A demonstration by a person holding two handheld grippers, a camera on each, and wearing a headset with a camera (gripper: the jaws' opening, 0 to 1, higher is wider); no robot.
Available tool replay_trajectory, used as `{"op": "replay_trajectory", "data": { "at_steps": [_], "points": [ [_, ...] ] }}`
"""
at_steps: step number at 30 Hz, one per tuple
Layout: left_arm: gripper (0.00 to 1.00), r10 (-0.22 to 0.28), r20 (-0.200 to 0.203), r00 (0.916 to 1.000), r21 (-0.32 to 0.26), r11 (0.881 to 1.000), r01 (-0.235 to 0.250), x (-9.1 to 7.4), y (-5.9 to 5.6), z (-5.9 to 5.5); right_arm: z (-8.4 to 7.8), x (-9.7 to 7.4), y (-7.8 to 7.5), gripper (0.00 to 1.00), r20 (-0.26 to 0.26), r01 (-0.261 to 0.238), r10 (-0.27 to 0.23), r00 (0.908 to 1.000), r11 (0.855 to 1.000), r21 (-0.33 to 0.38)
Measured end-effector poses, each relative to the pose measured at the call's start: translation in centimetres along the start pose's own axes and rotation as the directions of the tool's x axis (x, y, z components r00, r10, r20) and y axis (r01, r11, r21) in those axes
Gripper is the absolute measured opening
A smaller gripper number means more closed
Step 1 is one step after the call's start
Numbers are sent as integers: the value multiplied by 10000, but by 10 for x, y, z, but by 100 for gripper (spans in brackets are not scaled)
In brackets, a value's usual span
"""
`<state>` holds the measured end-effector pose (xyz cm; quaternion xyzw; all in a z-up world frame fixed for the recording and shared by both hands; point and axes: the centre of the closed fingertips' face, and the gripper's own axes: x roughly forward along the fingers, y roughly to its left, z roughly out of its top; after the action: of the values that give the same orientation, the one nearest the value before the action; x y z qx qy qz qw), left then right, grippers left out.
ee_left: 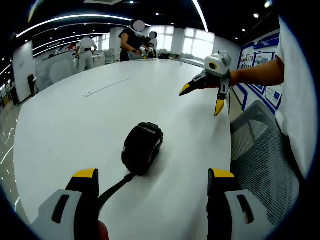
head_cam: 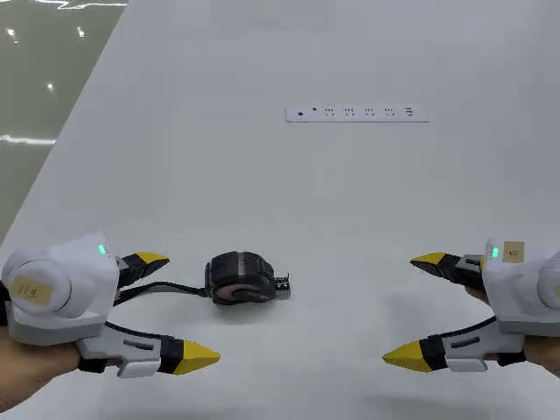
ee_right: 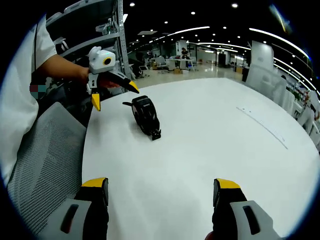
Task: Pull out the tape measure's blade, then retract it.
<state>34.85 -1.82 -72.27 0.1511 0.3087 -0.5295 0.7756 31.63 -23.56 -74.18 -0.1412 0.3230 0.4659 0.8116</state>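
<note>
Black tape measure (head_cam: pixel 241 278) lies on the white table (head_cam: pixel 262 175), blade in, just ahead of my left gripper (head_cam: pixel 188 306), its strap trailing toward the spread jaws. My right gripper (head_cam: pixel 401 308) hovers well apart from it, its 2 jaws wide, holding nothing.

I see the tape measure (head_cam: pixel 241 278), a black rounded case, standing upright on its narrow base on the white table (head_cam: pixel 262 175). Its blade is wound in, with the end hook (head_cam: pixel 282 283) at its right end. A black strap (head_cam: pixel 166 287) trails off its left.
</note>
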Motion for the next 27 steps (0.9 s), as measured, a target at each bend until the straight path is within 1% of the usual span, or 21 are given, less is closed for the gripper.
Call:
{"op": "replay_trajectory", "data": {
  "at_steps": [3, 5, 9, 13, 17, 23, 25, 27],
  "points": [
    [86, -87, -150, 9998, 231, 9997, 90, 5, 3, 1, 1, 4, -2, 86, -80, -100, 99, 9999, 9999, -113],
    [84, -245, -242, 9994, 243, 9994, 251, 9, 5, 1, 2, 7, -4, 86, -88, -173, 171, 9998, 9997, -152],
    [83, -340, -404, 9986, 479, 9982, 359, 15, 9, 2, 4, 12, -5, 85, -161, -325, 320, 9994, 9991, -272],
    [78, -438, -548, 9975, 605, 9971, 471, 22, 16, 2, 6, 17, -8, 85, -211, -453, 446, 9988, 9983, -362],
    [73, -540, -710, 9960, 710, 9957, 591, 28, 20, 1, 9, 21, -10, 83, -226, -577, 567, 9981, 9974, -443],
    [62, -758, -1002, 9921, 1044, 9908, 863, 38, 23, -2, 15, 31, -12, 83, -261, -754, 740, 9969, 9953, -604],
    [56, -826, -1071, 9908, 1175, 9885, 951, 40, 24, -2, 17, 33, -12, 83, -262, -829, 814, 9963, 9946, -625],
    [51, -933, -1100, 9895, 1138, 9879, 1058, 42, 23, -2, 17, 35, -13, 83, -272, -832, 815, 9963, 9942, -685]
  ]
}}
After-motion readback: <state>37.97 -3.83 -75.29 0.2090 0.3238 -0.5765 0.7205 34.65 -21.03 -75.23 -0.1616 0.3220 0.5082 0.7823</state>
